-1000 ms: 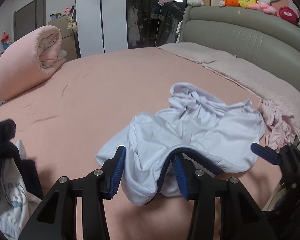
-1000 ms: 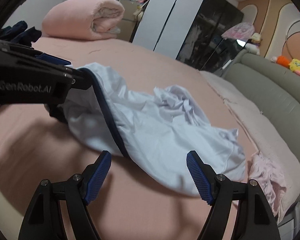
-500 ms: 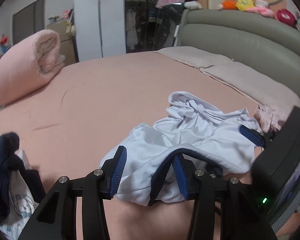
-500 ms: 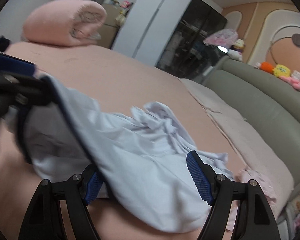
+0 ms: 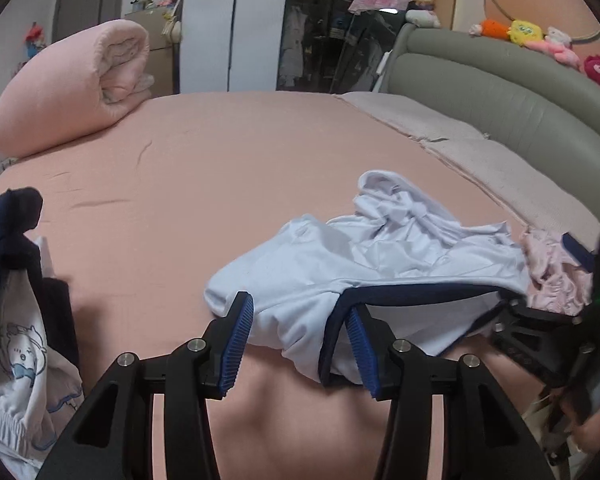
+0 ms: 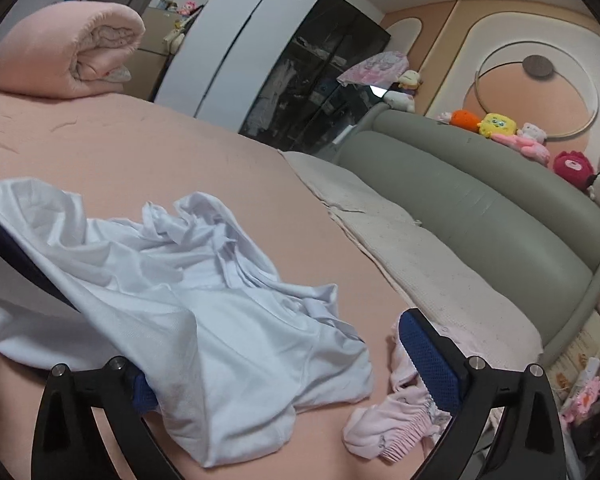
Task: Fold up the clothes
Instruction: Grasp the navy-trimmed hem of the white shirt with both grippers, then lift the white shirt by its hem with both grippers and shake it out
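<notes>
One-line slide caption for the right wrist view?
Right gripper, jaws opening, straddles a crumpled white shirt on the pink bed.

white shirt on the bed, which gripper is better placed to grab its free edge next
Right. The right gripper has its jaws opening around the white shirt's loose hem, gripping nothing. The left gripper already pinches the navy-trimmed edge.

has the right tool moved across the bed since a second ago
Yes. In the right wrist view the right tool has swung toward the grey headboard; the pink garment, earlier far off, now lies by its finger. Its jaws are opening over the white shirt.
</notes>
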Demonstrator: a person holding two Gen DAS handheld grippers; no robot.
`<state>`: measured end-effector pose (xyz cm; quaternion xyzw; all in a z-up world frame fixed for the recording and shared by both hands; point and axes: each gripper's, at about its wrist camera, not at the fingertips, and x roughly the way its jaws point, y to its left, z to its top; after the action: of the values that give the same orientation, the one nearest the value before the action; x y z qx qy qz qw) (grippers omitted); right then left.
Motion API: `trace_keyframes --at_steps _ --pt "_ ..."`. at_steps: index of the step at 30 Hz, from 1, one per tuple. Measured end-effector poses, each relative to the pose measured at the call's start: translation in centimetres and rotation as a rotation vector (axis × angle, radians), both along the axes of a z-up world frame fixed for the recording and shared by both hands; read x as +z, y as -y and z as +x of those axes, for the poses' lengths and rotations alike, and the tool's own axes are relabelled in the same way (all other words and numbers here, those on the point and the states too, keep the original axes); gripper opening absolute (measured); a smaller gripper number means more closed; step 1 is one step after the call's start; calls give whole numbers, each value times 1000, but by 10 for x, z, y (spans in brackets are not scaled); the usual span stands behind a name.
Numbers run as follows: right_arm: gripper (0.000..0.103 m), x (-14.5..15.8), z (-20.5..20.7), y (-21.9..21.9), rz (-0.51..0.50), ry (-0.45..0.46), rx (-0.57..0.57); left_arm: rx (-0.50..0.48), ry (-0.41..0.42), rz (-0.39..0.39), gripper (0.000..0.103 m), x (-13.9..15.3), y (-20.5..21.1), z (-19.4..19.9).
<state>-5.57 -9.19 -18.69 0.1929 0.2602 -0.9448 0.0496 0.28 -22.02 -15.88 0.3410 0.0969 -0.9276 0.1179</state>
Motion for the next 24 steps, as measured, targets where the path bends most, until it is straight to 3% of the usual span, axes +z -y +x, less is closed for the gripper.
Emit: trace_keyframes --at_steps 5,10,13,21,24 --pt "101 24 14 2 -33 -97 67 40 50 -37 45 -17 -1 -7" --pt "101 52 25 5 -50 -207 112 34 53 26 47 -24 -2 -4" --pt "101 62 28 8 -45 -243 137 43 59 12 57 -23 -6 -6" --pt "101 82 27 3 -117 -159 152 61 32 -6 58 -24 -12 -18" --pt "101 81 21 -5 -129 -107 149 67 18 -18 51 -17 -15 -16"
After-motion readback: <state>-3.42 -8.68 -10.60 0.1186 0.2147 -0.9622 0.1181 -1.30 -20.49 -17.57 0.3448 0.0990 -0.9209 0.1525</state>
